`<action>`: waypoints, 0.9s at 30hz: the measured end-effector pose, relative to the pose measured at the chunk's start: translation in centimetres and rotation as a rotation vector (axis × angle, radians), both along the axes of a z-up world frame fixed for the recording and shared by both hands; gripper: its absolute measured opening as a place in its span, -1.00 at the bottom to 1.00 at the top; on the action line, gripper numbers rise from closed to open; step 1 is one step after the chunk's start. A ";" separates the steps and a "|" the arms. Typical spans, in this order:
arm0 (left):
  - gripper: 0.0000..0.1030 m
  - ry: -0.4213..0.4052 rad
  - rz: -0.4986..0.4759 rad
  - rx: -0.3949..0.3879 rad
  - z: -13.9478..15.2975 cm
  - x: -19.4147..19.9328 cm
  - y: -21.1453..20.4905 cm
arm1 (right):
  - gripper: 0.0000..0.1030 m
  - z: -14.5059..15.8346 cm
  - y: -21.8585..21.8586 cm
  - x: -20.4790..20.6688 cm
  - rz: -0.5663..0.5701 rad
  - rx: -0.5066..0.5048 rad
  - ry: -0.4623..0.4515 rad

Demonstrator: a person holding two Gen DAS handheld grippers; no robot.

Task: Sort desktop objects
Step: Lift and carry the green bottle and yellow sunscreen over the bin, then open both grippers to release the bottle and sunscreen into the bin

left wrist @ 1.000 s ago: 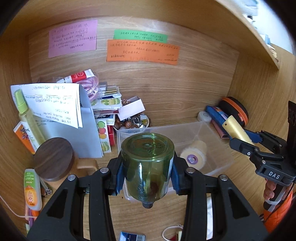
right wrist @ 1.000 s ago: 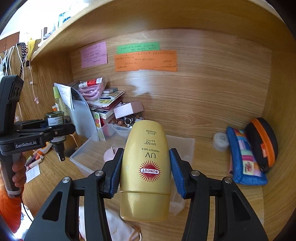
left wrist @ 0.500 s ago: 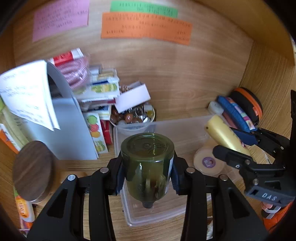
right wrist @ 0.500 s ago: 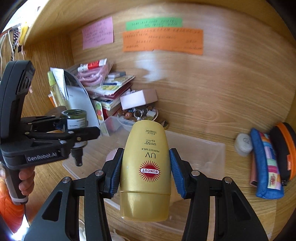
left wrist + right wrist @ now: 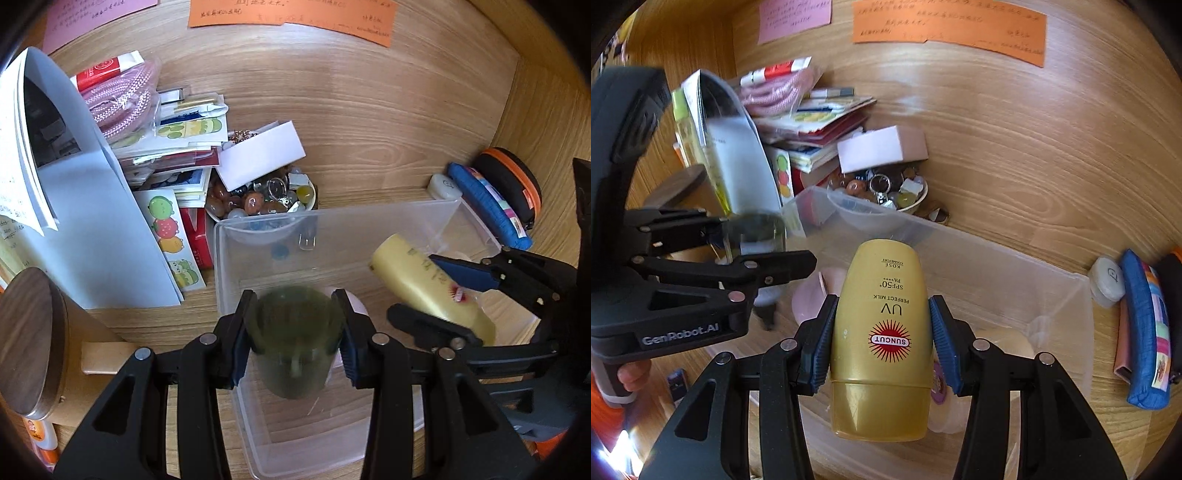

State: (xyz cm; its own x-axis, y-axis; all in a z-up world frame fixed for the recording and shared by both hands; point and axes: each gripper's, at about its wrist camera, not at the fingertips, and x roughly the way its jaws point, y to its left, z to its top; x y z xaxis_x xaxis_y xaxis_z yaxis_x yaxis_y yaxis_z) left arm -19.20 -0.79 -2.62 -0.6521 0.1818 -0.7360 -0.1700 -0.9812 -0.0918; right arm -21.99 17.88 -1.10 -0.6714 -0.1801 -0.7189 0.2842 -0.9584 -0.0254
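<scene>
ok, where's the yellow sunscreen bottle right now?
The yellow sunscreen bottle is clamped in the right gripper, held over the clear plastic bin, right of the green glass jar in the left gripper.

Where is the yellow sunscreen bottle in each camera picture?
Left wrist view: the sunscreen bottle is at the right, tilted, held by the right gripper.
Right wrist view: the bottle is bottom centre, between the blue pads.
Shared landmark: the clear plastic bin beneath it.

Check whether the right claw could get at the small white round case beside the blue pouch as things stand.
Probably not yet: the right claw is shut on the sunscreen bottle. The white round case sits uncovered outside the clear bin, so the path itself looks free.
</scene>
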 end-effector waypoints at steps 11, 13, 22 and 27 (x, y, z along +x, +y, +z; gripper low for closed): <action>-0.19 0.011 -0.008 -0.032 -0.4 0.0 0.5 | -0.13 -1.0 -1.6 -0.3 0.002 0.121 0.022; -0.15 0.005 -0.014 -0.015 -0.4 -0.1 0.2 | -0.13 -1.0 -1.6 -0.4 0.007 0.112 0.015; -0.05 0.005 -0.028 -0.006 -0.4 -0.1 0.4 | -0.13 -1.0 -1.3 -0.2 0.007 0.102 0.009; 0.09 0.017 -0.010 -0.016 0.0 0.2 0.3 | 0.08 0.1 -1.2 0.4 -0.004 0.117 0.046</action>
